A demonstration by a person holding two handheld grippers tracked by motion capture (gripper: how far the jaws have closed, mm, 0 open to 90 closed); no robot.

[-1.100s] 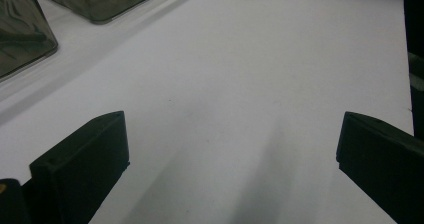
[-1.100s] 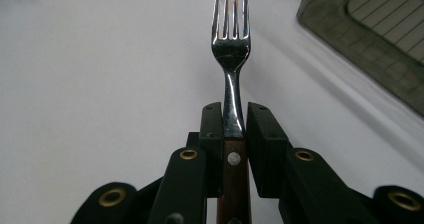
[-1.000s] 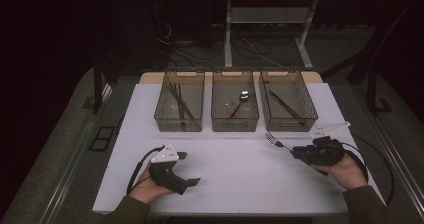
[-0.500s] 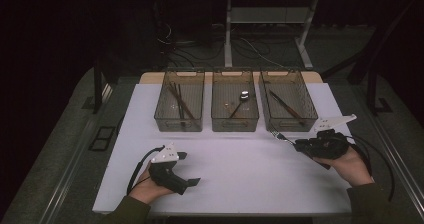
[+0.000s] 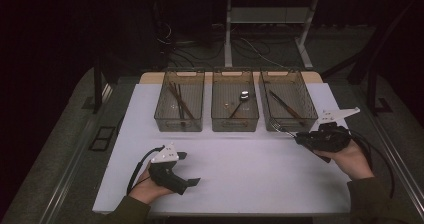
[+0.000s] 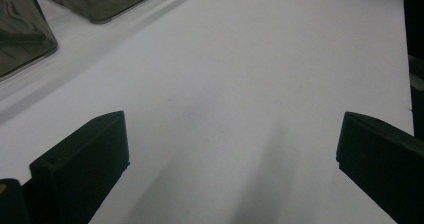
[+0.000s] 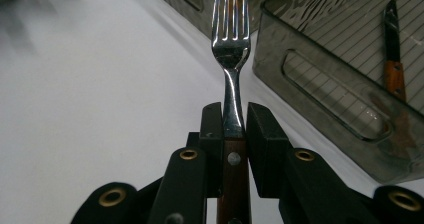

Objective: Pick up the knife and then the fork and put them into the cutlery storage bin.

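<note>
White table [image 5: 240, 169], three smoky bins [image 5: 235, 100], spoon [image 5: 239, 103], knife [image 7: 391, 49]

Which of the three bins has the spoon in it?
The middle bin: a spoon lies in it, bowl toward the far end. The left bin holds thin dark sticks, the right bin a brown-handled utensil, nearest the fork in the right tongs.

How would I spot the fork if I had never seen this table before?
Start at the white table and the row of three clear bins along its far edge. Go to the right bin; just in front of its near corner, the right hand-held gripper is shut on the fork. It is the one utensil outside a bin, with shiny metal prongs and a brown wooden handle.
</note>
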